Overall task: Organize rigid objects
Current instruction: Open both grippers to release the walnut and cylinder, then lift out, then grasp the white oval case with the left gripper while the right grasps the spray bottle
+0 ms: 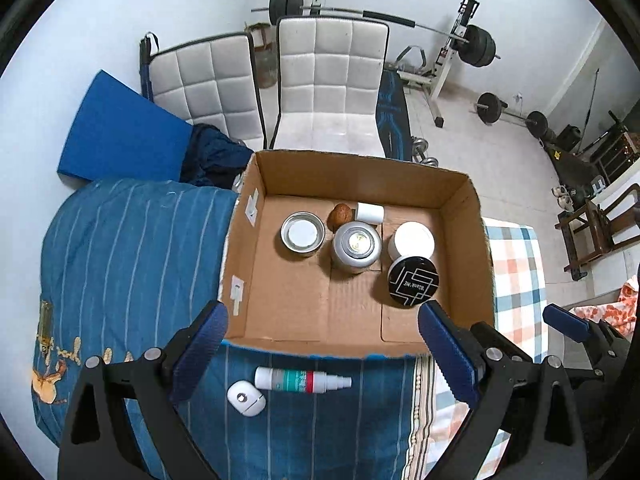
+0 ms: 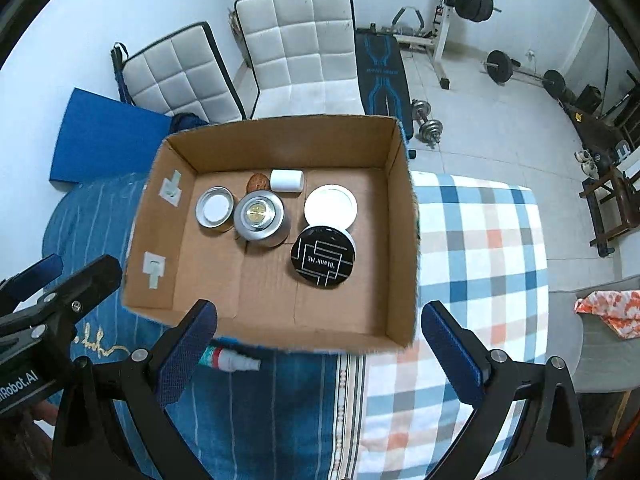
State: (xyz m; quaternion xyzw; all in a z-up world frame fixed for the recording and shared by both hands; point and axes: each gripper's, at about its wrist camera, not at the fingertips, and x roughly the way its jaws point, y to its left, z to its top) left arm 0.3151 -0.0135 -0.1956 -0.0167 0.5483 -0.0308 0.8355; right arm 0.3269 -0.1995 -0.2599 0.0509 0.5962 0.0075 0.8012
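An open cardboard box (image 1: 256,280) (image 2: 400,240) sits on the bed. Inside stand a shallow metal tin (image 1: 302,235) (image 2: 215,210), a silver jar (image 1: 356,245) (image 2: 259,218), a brown nut-like object (image 1: 341,214) (image 2: 257,181), a white cylinder (image 1: 370,212) (image 2: 287,180), a white jar (image 1: 412,240) (image 2: 330,205) and a black round tin (image 1: 414,281) (image 2: 323,257). A white spray bottle (image 1: 302,379) (image 2: 230,359) and a white oval device (image 1: 246,397) lie on the blue bedding in front of the box. My left gripper (image 1: 320,360) is open above them. My right gripper (image 2: 318,350) is open over the box's near wall.
Blue striped bedding (image 1: 132,248) lies to the left, a checked cover (image 2: 480,240) to the right. Two white padded chairs (image 1: 332,80) stand behind the box. Weight equipment (image 1: 472,44) stands on the floor beyond. A blue board (image 1: 120,128) leans at the left.
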